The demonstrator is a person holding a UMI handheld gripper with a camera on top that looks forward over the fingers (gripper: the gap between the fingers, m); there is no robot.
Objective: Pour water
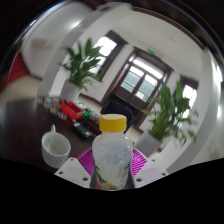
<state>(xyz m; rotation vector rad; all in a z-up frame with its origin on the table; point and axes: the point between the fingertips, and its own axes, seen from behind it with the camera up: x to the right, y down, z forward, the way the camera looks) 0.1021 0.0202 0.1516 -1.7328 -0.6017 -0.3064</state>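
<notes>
Gripper view shows the gripper (113, 172) clamped on a clear bottle (112, 158) with a yellow cap (113, 124), upright between both fingers. A white cup (55, 149) stands near, beside it.

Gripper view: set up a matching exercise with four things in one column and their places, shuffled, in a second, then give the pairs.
Things:
1. bottle with yellow cap
2. white cup
3. potted plant
4. window

Places:
A. on the far wall
B. between the fingers of the gripper
C. beyond the fingers, to the right of the bottle
D. on the table, left of the bottle

Pairs: 1-B, 2-D, 3-C, 4-A
</notes>
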